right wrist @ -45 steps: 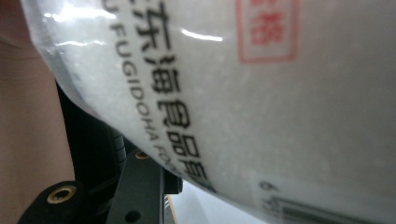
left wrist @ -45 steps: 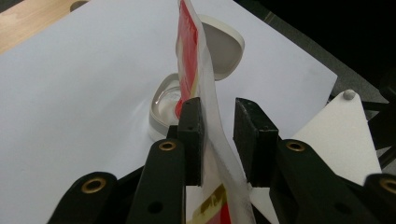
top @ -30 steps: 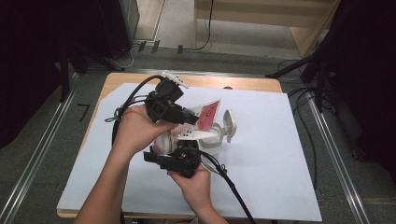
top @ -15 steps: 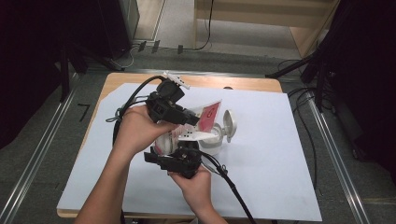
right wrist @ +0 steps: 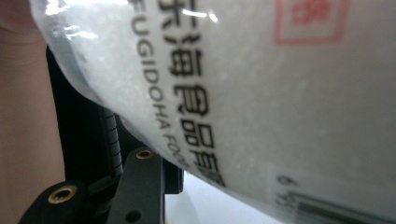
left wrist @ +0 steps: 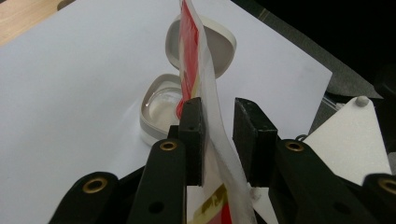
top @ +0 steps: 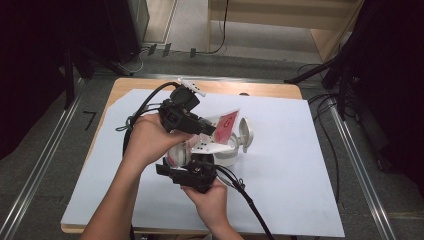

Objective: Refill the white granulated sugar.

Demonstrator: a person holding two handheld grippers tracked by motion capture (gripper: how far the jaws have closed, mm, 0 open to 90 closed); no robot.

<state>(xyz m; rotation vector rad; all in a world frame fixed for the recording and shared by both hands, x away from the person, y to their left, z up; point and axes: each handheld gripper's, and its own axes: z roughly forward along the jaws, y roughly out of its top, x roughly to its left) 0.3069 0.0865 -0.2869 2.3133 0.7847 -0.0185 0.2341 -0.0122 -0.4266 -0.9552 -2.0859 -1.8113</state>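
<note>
So the thing being handled is a red-and-clear plastic pouch of white grains [left wrist: 198,70], held up off the counter between both grippers, right above a small white plastic container with a hinged flip lid [left wrist: 161,109]. The lid is swung open and the tub sits on the big white sheet [top: 300,165] that covers the wooden counter [top: 260,89].

In the left gripper view the pouch's thin edge runs up between the two black fingers [left wrist: 191,140]. It lies against the left-hand one, with a visible gap to the other, so the left gripper [top: 204,126] looks apart rather than pinching. From up high it points toward the pouch's upper end.

The right gripper [top: 200,165] sits lower, closest to the person, at the pouch's bottom end. In its own view the pouch fills almost everything, with black printed lettering across the clear film, and one finger [right wrist: 140,186] shows under it. I honestly can't tell if those fingers are clamped on the bag or just next to it.

Cables trail off both grippers toward the near edge.
</note>
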